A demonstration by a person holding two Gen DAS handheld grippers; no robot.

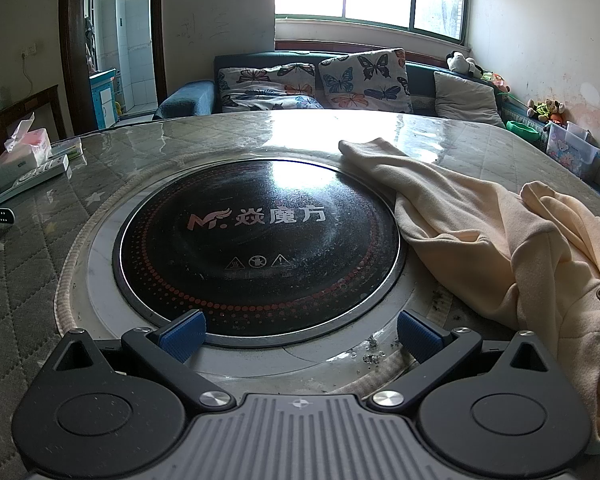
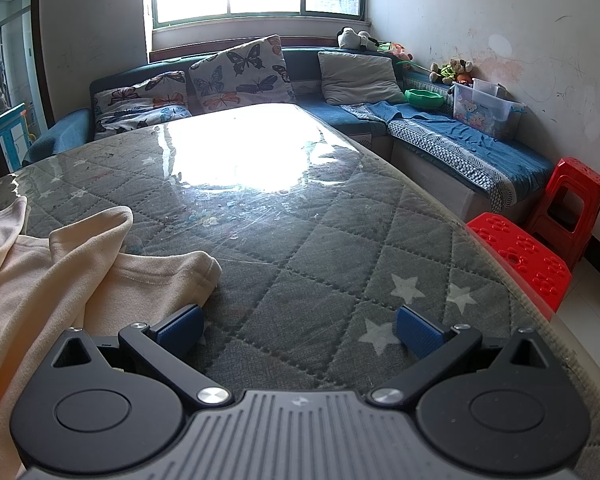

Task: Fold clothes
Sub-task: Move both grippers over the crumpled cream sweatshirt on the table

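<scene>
The left gripper (image 1: pixel 299 332) sits at the bottom centre of its frame with its blue pads spread wide and nothing between them, poised over the near rim of the round black induction cooktop (image 1: pixel 256 236) set into the table. The right gripper (image 2: pixel 299 330), likewise at the bottom centre of its view, is also wide apart and empty, its left pad just beside, perhaps touching, a hem of the cream garment (image 2: pixel 60 280). That garment lies crumpled: in the left view it fills the right side of the frame, one sleeve (image 1: pixel 380 164) trailing toward the upper middle across the cooktop's edge; in the right view it bunches at the lower left. The step in hand looks like the first grasp, so it would be wise to pinch clear edges, a hem and a sleeve end, rather than the bunched folds, then draw the cloth flat. The quilted, glass-topped table (image 2: pixel 340 240) offers bare room across the centre and right of the right view; its edge falls away at the right, near the red stools (image 2: pixel 540 248).
</scene>
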